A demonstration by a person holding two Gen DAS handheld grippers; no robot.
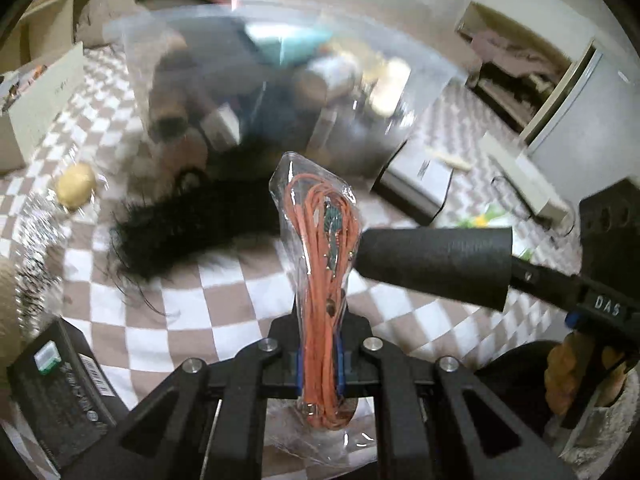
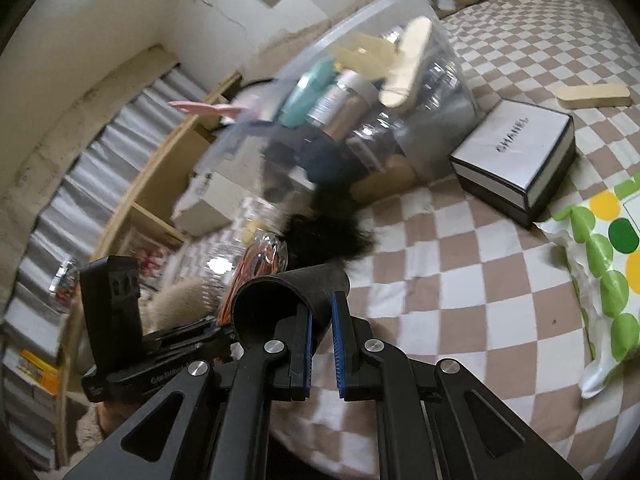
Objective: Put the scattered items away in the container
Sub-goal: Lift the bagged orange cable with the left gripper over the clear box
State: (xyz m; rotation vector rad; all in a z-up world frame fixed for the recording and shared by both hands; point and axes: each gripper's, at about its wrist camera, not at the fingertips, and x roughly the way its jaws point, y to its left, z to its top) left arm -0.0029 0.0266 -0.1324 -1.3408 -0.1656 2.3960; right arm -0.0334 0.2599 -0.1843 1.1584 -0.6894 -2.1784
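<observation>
Over the checkered bed (image 1: 224, 320) I hold both claws tilted downward toward the bin (image 1: 272, 80). My left claw (image 1: 322, 360) is clamped on a clear bag of orange cord (image 1: 320, 248), which stands up between its jaws (the bag's tail spills out below them). My right claw (image 2: 322, 344) grips the wall of a black tube (image 2: 288, 292), one pad inside the mouth and one outside, the tube lying just beside the cord. The clear bin, already full, sits ahead, with a black furry thing (image 1: 188, 228) in front of it and a white box (image 2: 516, 152) beside it.
</observation>
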